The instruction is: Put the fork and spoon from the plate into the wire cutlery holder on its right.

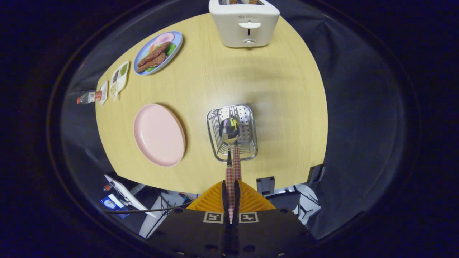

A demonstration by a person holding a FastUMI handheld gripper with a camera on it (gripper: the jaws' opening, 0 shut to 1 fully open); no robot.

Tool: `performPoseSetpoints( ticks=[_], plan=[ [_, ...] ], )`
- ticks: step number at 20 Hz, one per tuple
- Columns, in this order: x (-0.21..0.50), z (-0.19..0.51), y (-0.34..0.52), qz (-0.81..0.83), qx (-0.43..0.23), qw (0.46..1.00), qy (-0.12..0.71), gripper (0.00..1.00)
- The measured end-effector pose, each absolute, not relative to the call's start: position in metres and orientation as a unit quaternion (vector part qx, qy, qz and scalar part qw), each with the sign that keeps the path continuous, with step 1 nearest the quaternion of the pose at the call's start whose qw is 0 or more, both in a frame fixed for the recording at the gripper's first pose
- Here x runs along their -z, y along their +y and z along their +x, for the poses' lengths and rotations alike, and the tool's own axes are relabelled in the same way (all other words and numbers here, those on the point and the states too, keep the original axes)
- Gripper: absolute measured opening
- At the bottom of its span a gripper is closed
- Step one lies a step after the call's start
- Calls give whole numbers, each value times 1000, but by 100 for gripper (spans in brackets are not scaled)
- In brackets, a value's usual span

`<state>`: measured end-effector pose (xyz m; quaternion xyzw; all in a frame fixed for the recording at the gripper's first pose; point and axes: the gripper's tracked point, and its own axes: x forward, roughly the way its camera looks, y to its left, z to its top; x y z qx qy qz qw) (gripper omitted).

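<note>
Gripper point(230, 195) clenched on the spoon's checked handle, both fingers pressing it | spoon point(229, 133) bowl-end hanging over the wire cutlery holder point(247, 147), handle back between the fingers | pink plate point(159, 134) lies bare just left of the holder | fork can't be made out | toaster point(244, 22) beyond on the table point(279, 107)

Gripper view: single fisheye camera, mounted on the gripper point(230, 195), held high over the table's near edge.
It faces steeply down and forward along the fingers, taking in the whole wooden table point(287, 89) as far as the toaster point(244, 23).
</note>
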<state>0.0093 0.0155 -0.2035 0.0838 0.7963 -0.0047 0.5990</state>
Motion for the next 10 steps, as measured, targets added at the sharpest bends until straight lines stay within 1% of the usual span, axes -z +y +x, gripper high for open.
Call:
performPoseSetpoints(
  ticks=[3, 4, 5, 8, 10],
  plan=[
    [206, 14, 19, 87, 1, 593, 801, 1],
    [208, 15, 21, 90, 2, 589, 803, 5],
    [209, 17, 23, 94, 3, 587, 804, 5],
    [209, 26, 25, 97, -2, 597, 796, 13],
    [208, 31, 26, 101, -4, 607, 788, 27]
  ],
)
